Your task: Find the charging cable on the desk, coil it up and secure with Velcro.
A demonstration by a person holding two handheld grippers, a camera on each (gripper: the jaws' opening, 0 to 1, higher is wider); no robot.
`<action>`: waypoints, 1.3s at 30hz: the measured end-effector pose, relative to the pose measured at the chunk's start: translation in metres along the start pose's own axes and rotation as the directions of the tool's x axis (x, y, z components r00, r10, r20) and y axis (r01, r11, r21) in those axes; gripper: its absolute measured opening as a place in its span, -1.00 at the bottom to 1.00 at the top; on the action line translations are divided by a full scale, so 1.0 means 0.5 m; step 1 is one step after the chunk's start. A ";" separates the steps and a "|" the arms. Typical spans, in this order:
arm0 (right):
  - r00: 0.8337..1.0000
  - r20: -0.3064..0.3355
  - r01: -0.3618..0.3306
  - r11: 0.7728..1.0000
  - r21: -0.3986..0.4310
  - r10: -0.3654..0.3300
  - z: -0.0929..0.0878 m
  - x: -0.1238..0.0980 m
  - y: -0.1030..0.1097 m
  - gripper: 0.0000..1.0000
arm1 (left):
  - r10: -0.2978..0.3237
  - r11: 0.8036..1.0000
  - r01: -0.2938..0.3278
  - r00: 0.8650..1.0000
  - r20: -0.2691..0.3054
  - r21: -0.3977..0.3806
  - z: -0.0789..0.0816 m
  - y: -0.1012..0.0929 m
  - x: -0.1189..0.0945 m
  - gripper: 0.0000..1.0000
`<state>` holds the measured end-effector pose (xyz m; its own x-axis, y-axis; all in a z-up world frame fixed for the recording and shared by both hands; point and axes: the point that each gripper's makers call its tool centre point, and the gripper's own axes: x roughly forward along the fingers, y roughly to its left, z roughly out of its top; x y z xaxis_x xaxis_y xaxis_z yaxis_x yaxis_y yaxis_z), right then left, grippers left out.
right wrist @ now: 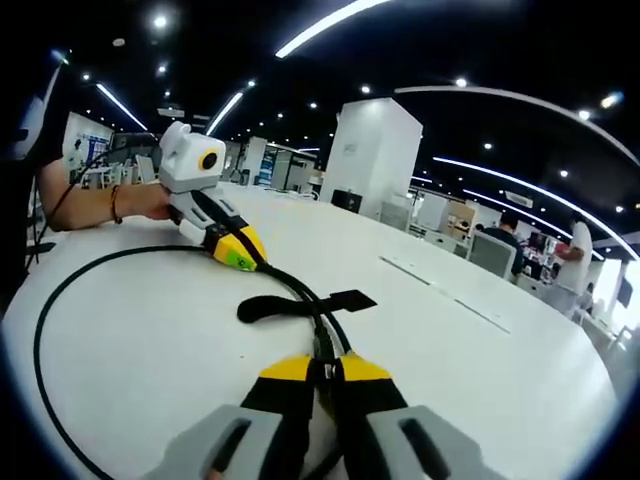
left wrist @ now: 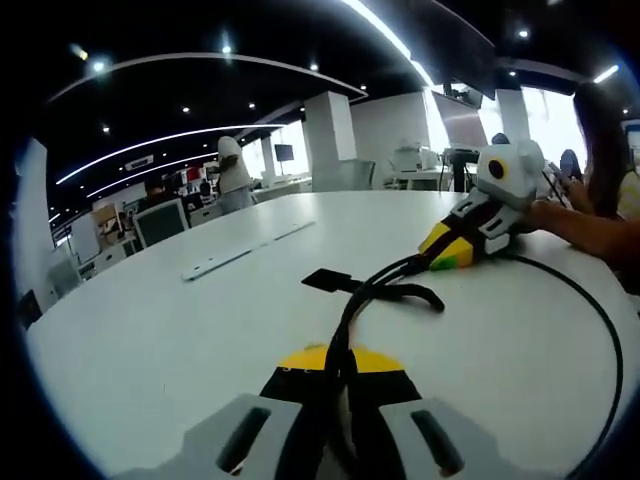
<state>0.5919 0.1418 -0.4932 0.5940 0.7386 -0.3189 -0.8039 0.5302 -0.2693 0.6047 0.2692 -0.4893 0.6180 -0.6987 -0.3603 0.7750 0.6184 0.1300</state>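
Note:
A black charging cable [left wrist: 372,283] lies on the round white table [left wrist: 150,340] and runs between both grippers. My left gripper [left wrist: 335,362] is shut on two strands of it at the bottom of the left gripper view. My right gripper [left wrist: 440,257] comes in from the right, shut on the same cable. In the right gripper view my right gripper [right wrist: 322,368] pinches the cable [right wrist: 300,295], and the left gripper [right wrist: 245,258] holds it farther off. A black Velcro strap [left wrist: 325,280] [right wrist: 270,305] hangs off the cable between them. The rest sweeps out in a wide loop [left wrist: 603,330] [right wrist: 40,340].
A flat white strip [left wrist: 245,250] [right wrist: 440,290] is set into the table beyond the cable. A person's forearm [left wrist: 585,232] [right wrist: 95,205] rests over the table's edge behind the held gripper. Chairs [left wrist: 160,220], desks and a white pillar [right wrist: 375,150] stand beyond the table.

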 end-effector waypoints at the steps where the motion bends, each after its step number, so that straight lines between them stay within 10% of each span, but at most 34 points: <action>1: 1.000 0.003 0.004 1.000 -0.004 -0.004 0.001 0.000 -0.001 -0.79 | 0.000 1.000 0.000 1.000 0.000 0.001 0.000 0.000 0.000 -0.87; 39: 0.999 -0.030 -0.008 0.992 0.129 0.012 -0.002 0.028 -0.029 -0.63 | -0.001 1.000 0.001 1.000 -0.005 0.015 0.000 -0.003 0.001 -0.87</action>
<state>0.6119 0.1439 -0.4945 0.5850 0.7320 -0.3493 -0.8058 0.5735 -0.1476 0.6039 0.2681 -0.4895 0.6164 -0.6978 -0.3649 0.7777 0.6122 0.1430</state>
